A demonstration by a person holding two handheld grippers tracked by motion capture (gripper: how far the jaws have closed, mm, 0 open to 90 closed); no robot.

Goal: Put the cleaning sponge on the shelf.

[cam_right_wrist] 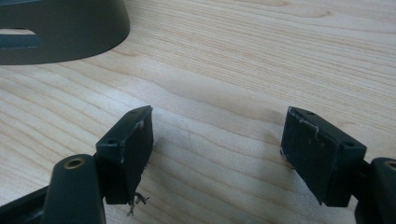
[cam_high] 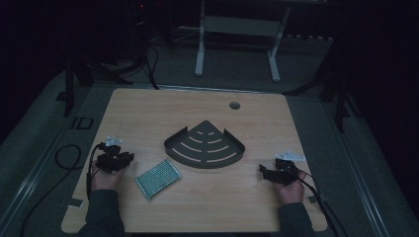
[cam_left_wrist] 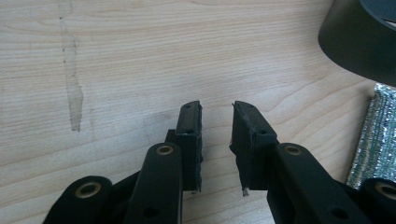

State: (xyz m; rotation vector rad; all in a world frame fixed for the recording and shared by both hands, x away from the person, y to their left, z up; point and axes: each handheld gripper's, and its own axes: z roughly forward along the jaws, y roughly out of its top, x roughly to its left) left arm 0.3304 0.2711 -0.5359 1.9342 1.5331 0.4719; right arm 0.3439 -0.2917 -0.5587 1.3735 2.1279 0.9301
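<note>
both grippers rest low on the wooden table [cam_high: 148,113], nothing held. left gripper [cam_left_wrist: 217,123] has its jaws parted with a narrow gap and bare wood between the pads; right gripper [cam_right_wrist: 217,154] has its jaws spread wide, also only wood between them. in the high view the left gripper [cam_high: 114,160] sits near the left edge and the right gripper [cam_high: 279,173] near the right edge, well apart.

things nearest: the green sparkly pad [cam_high: 158,178] lies flat just right of the left gripper, in front of the dark fan-shaped slotted tray [cam_high: 205,145] at table centre. its edge shows at right in the left gripper view [cam_left_wrist: 376,135], the tray wall above it [cam_left_wrist: 357,42].

risks, judged: the pad is thin and flat, so jaws coming down on it will likely skid or just push it along the wood instead of pinching. the left gap looks too narrow for the pad's width, so it needs an edge grab. the tray's raised wall is close, easy to bump or shove when reaching. the dim scene makes edges hard to judge. cables trailing near both hands could snag.
</note>
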